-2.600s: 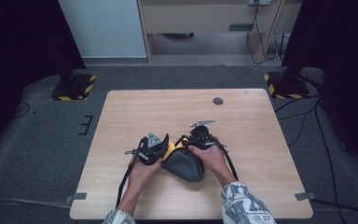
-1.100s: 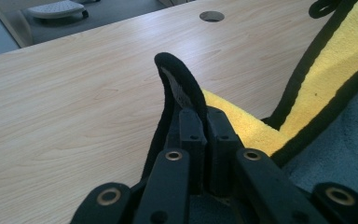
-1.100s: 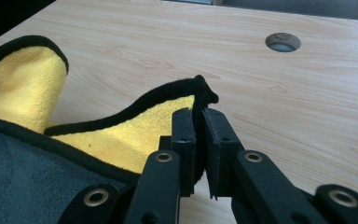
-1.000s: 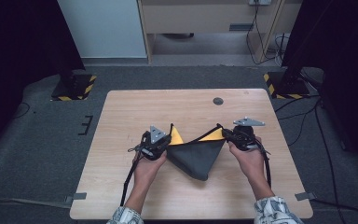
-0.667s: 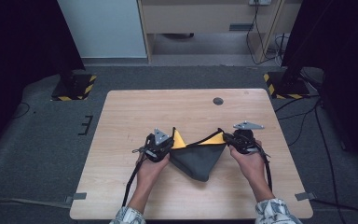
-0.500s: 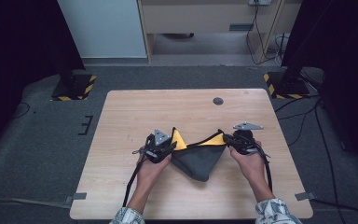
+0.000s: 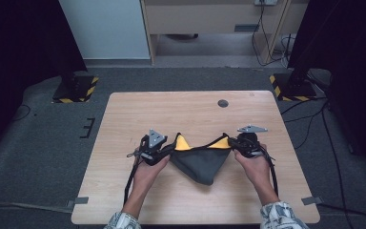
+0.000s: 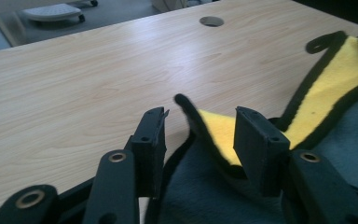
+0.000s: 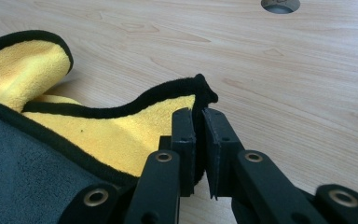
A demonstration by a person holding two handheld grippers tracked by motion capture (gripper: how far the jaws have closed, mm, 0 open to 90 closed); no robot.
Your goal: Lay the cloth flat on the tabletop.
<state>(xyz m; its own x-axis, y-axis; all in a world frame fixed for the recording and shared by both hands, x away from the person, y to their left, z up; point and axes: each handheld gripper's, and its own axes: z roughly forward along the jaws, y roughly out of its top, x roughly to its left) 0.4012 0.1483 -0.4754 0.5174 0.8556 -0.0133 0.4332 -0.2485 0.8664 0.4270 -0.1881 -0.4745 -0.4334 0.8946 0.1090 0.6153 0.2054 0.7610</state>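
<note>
Item: microfibre cloth point(image 7: 201, 160) — grey on one face, yellow on the other, bound with a black edge. It lies on the near half of the wooden desk point(image 7: 190, 107), between the two grippers, spread into a rough triangle with its point toward the person; the yellow face shows along the far edge at both upper corners.

Left gripper point(image 7: 164, 150) — at the cloth's left corner, held in the person's left hand point(image 7: 147, 171). Its jaws have just been opening and now stand apart. In the left gripper view the black-edged corner point(image 8: 189, 109) rises between them, curled up; whether it touches the right jaw cannot be told, and neither jaw presses on it.

Right gripper point(image 7: 236, 143) — at the cloth's right corner, held in the right hand point(image 7: 255, 167). Jaws together, clamped on the black-bound corner point(image 9: 200, 91), which pokes up just beyond the jaw tips in the right gripper view.

Also on the desk: a round cable hole point(image 7: 223, 103) toward the far edge, well apart from the cloth.
</note>
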